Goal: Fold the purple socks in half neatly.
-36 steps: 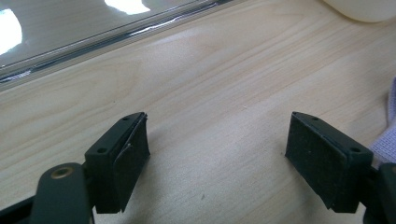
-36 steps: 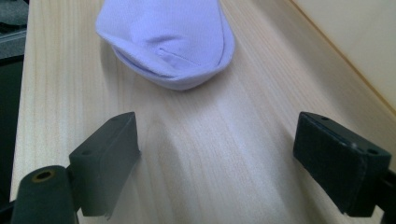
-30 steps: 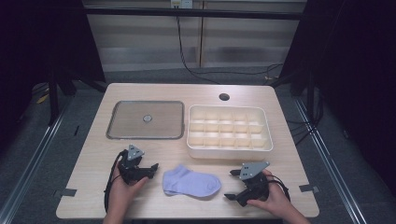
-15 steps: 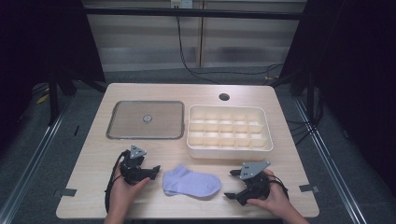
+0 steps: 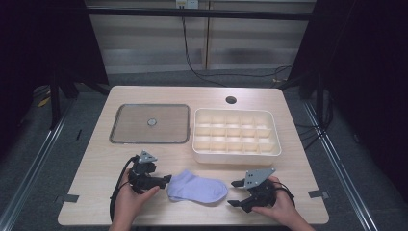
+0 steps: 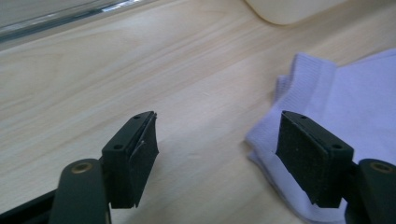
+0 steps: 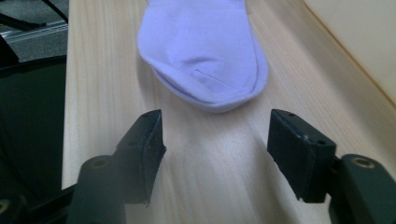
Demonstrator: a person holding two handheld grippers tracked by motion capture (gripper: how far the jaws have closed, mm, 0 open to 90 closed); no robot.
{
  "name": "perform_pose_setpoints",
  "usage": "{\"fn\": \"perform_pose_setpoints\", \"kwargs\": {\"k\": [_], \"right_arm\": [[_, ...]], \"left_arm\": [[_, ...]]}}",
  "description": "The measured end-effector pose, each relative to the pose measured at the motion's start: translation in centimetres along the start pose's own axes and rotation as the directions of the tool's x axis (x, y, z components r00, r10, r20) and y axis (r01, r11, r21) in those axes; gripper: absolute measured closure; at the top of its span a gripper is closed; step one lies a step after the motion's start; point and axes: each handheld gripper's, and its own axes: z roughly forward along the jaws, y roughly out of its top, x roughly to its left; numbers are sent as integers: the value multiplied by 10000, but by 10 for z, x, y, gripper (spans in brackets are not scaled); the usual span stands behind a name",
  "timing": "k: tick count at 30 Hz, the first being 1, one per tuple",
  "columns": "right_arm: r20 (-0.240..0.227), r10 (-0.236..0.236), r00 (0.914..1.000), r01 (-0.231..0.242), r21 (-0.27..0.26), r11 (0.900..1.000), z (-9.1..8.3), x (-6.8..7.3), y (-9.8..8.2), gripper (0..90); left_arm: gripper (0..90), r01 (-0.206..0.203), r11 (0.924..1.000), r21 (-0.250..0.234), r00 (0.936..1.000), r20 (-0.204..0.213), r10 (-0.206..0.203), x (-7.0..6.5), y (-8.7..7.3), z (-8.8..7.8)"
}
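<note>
Lilac sock (image 5: 197,187) lies flat on the desk (image 5: 96,159), just in front of the divider tray (image 5: 236,153). Left claw (image 5: 165,180) at its cuff, right claw (image 5: 234,193) just off its toe; both gaping, jaws just narrowing, gripping nothing, apparently flanking it for a two-ended pickup.

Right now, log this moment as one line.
left gripper: open, just been closing, at sock cuff | right gripper: open, just been closing, short of toe | sock: flat on table, unheld
</note>
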Motion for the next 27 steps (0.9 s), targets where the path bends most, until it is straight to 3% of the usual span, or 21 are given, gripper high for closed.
{"fn": "perform_pose_setpoints", "kwargs": {"k": [13, 27], "right_arm": [[-83, -36, 10000, 38, 295, 9996, 2, 2, 2, 501], [17, 41, 10000, -42, 528, 9986, 0, 1, 2, 717]], "left_arm": [[344, 59, 9983, 578, 9987, 502, -88, -9, 3, 2], [482, 289, 9910, 1306, 9932, 1082, -432, -12, 3, 6]]}}
